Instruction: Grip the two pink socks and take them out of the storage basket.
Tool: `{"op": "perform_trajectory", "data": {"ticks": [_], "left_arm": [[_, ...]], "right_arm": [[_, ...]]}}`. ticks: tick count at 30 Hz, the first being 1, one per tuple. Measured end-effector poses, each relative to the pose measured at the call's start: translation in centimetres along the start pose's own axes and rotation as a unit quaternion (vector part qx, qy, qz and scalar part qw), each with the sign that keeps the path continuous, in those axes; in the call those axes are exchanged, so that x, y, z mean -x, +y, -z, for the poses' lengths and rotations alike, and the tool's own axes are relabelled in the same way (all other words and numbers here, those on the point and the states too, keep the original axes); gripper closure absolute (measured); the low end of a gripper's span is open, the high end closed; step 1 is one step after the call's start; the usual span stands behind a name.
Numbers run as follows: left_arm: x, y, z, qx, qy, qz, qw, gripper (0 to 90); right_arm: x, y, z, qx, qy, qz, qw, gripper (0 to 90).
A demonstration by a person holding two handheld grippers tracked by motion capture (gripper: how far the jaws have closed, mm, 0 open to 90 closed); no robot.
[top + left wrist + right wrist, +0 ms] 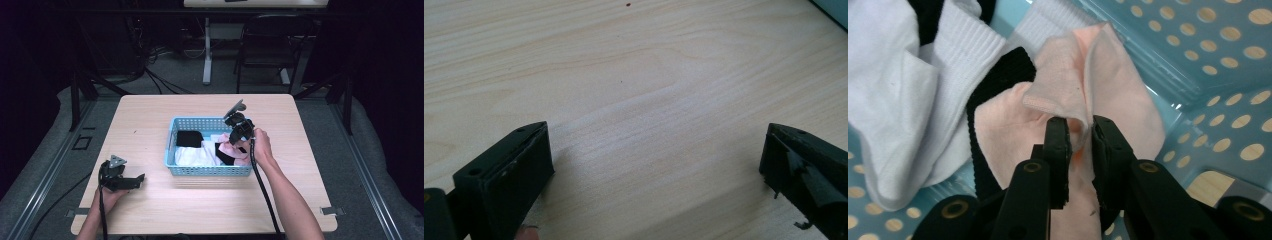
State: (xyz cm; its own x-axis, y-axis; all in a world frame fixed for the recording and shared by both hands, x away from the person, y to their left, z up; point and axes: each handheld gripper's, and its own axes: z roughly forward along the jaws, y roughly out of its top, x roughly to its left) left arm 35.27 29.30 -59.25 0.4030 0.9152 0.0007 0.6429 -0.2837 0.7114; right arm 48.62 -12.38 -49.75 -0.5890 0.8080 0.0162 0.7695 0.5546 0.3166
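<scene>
— What is seen nearest the person's edge of the counter (165, 210)?

— The left claw (141, 178) is held low at the near left, well apart from the basket. In the left gripper view its jaws are spread wide, and bare pale wood is seen between them; nothing is gripped.

— And farther in?

— A light blue perforated basket (207, 171) is set near the middle of the counter. Socks are piled inside it: a white sock (893, 100) with a ribbed cuff, a black sock (998, 80) lying partly under the others, and a pink sock (1120, 95) toward the basket's right side.

— How is the right claw (1079, 131) placed?

— It is lowered into the right part of the basket, with the hand (261, 146) held over the rim. In the right gripper view its jaws are pressed together on a raised fold of the pink sock, which is pinched between them while the rest of that sock lies on the basket floor and against the black sock.

— Beyond the counter?

— A dark chair (267, 45) and a white table leg (207, 50) are seen on the floor, among loose cables (160, 80).
</scene>
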Motion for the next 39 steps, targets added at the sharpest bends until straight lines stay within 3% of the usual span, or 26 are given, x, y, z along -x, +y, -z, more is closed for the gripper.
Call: {"op": "perform_trajectory", "data": {"ticks": [3, 13, 15, 30, 39], "left_arm": [[0.0, 0.0, 0.0, 0.000, 0.000, 0.000, 1.0000, 0.6], [0.0, 0.0, 0.0, 0.000, 0.000, 0.000, 1.0000, 0.6], [0.0, 0.0, 0.0, 0.000, 0.000, 0.000, 1.0000, 0.6], [0.0, 0.0, 0.0, 0.000, 0.000, 0.000, 1.0000, 0.6], [0.0, 0.0, 0.0, 0.000, 0.000, 0.000, 1.0000, 0.6]], "right_arm": [[0.0, -0.2, 0.4, 0.015, 0.006, -0.007, 0.9998, 82.1], [0.2, -0.7, 2.0, 0.031, 0.015, 0.000, 0.9994, 84.9], [0.3, -0.8, 2.8, 0.031, 0.024, 0.001, 0.9992, 84.9], [-0.2, -0.5, 6.2, 0.044, 0.028, 0.019, 0.9984, 84.7], [-0.5, -0.8, 9.1, 0.070, 0.031, 0.024, 0.9968, 84.7]]}}
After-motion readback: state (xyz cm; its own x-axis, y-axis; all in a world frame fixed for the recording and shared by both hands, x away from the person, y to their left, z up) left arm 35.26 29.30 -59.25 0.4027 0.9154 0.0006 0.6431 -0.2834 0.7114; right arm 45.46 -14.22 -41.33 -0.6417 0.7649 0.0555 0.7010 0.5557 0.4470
